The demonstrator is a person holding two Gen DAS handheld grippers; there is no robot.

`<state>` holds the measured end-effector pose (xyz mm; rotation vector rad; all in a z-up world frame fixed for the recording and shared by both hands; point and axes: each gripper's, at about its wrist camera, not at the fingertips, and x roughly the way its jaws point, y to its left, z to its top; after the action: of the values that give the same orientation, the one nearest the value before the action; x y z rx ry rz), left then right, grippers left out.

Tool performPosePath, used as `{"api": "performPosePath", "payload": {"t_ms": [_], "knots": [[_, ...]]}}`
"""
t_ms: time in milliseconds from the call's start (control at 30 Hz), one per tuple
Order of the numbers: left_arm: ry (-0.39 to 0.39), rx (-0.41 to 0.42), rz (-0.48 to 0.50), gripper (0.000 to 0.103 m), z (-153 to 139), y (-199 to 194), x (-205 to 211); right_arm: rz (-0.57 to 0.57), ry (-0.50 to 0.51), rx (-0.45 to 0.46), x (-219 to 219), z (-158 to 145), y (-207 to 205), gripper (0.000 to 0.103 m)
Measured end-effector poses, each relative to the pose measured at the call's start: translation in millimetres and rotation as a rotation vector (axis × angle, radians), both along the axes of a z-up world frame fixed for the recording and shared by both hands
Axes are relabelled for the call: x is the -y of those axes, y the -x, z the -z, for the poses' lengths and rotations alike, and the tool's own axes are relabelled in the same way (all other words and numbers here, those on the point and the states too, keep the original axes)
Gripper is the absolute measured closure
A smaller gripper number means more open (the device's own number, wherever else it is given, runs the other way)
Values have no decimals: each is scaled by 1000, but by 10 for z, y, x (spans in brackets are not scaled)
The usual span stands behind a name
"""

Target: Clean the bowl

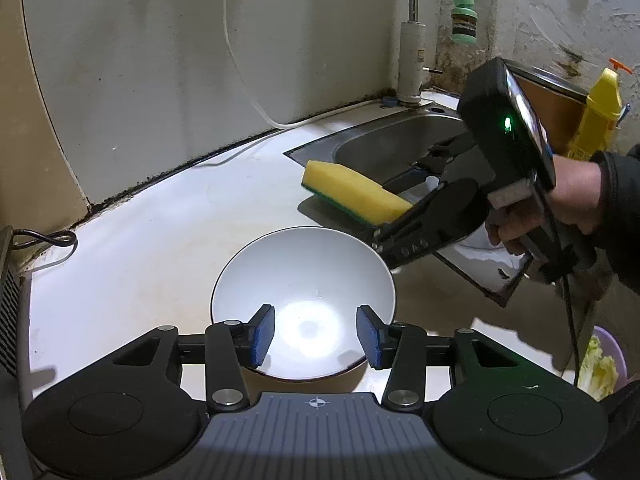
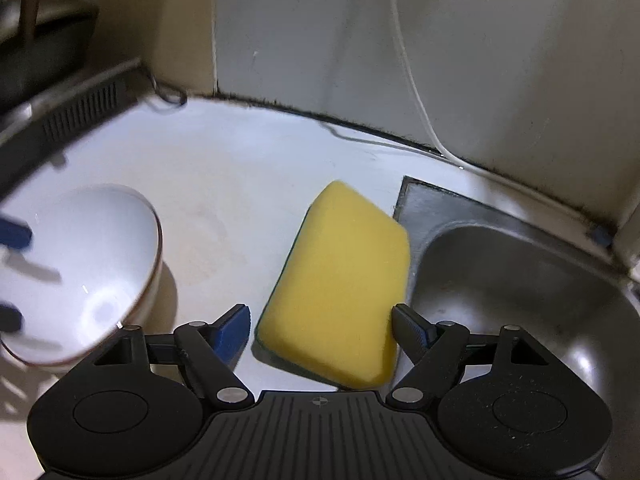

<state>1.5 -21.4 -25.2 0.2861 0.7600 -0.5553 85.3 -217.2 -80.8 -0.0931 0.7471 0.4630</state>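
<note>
- Centrally, a round white ceramic bowl [image 1: 303,300] with a thin brown rim stands upright on the pale, stained bench [image 1: 160,240], just short of the sink.
- The left tongs [image 1: 316,334] hang over the near half of the bowl with their blue-padded fingers [image 1: 262,334] apart, one on each side of the bright spot of light in the bowl's bottom; whether the pads touch the bowl's inside cannot be told.
- From the right wrist view the same bowl [image 2: 80,276] lies at the left edge, blurred, with the blue pads of the left tongs over it.
- The right tongs [image 2: 320,332] carry a rectangular yellow sponge [image 2: 340,292] with a green scouring layer underneath; the right finger [image 2: 408,330] presses against the sponge's edge, while a narrow gap shows beside the left blue pad, so a full clamp cannot be confirmed.
- In the left wrist view the sponge [image 1: 352,192] sticks out from those tongs above the bench, beyond the bowl's far rim and to its right, apart from the bowl.
- A person's hand [image 1: 560,204] in a dark sleeve grips the handle of the right tongs.
- Behind the sponge sits a stainless steel sink [image 1: 392,140], with a curved metal tap [image 1: 424,8] ending in a green nozzle.
- A yellow plastic bottle [image 1: 596,116] stands at the sink's far right.
</note>
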Motion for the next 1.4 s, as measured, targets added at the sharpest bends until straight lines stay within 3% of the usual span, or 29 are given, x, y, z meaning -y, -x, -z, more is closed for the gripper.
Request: {"api": "performPosePath", "payload": {"t_ms": [67, 167, 267, 600, 767, 867, 967, 1067, 1233, 1300, 1400], "knots": [[-5, 0, -3, 53, 4, 6, -2, 7, -153, -45, 108, -40, -70, 24], [-11, -1, -8, 53, 2, 8, 0, 12, -302, -97, 176, -31, -170, 24], [-16, 5, -13, 52, -13, 15, -2, 42, -330, -57, 172, -57, -144, 24], [-11, 8, -19, 46, -28, -26, -5, 131, -252, -98, -2, 124, -259, 24], [-12, 6, -18, 46, -24, -73, -31, 67, -100, 3, -175, 66, -203, 27], [-9, 0, -21, 46, -2, -102, -45, -41, 182, 173, -428, -108, -57, 33], [-5, -5, -17, 45, 21, -130, -49, -133, 343, 251, -612, -181, 31, 35], [1, -2, -10, 45, 25, -126, -53, -114, 352, 268, -624, -184, 36, 34], [9, 2, -4, 44, 22, -103, -79, 100, 2, 209, -210, -159, 76, 33], [8, 3, -6, 44, 23, -106, -90, 156, -152, 168, -22, -126, 107, 23], [13, 0, -9, 43, 18, -106, -95, 218, -358, 98, 248, -61, 130, 15]]}}
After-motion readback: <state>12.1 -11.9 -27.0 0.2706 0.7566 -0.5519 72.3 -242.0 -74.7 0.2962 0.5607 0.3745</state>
